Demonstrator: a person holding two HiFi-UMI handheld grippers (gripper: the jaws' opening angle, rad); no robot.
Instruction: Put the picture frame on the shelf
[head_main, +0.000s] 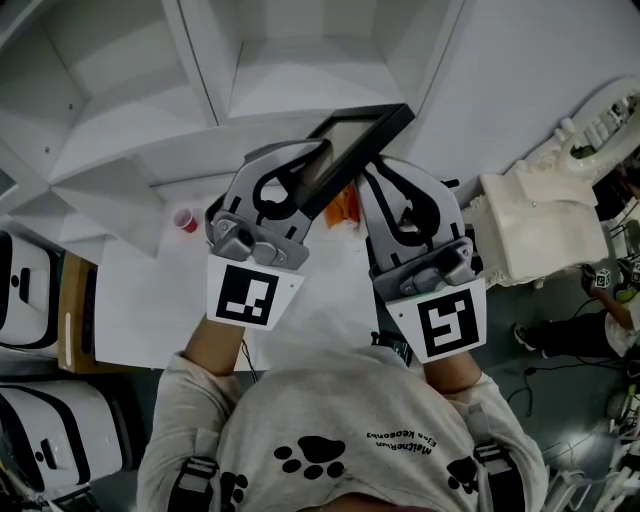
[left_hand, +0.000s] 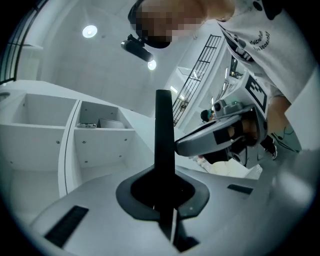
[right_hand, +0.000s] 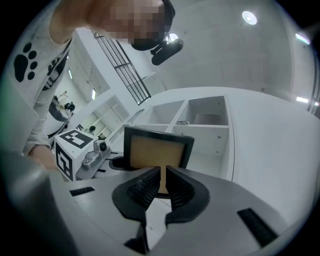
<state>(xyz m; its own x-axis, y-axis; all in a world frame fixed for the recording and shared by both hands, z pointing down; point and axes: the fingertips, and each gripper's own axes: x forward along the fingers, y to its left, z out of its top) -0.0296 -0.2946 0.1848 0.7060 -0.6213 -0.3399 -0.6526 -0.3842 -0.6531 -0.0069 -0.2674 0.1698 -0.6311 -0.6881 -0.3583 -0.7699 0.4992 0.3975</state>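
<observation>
The picture frame (head_main: 352, 140) sits clamped in the jaws of both left gripper (left_hand: 163, 197) and right gripper (right_hand: 161, 186).

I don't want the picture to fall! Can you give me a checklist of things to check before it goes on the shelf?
1. Grip of the left hand-held gripper on the picture frame: shut on its edge, ok.
2. Grip of the right hand-held gripper: shut on the frame too, ok.
3. Frame held up off the table: ok.
4. Shelf ahead, compartments facing the frame: ok.
5. Frame fits the compartment: cannot tell.
6. Red cup apart from the frame: ok.
</observation>
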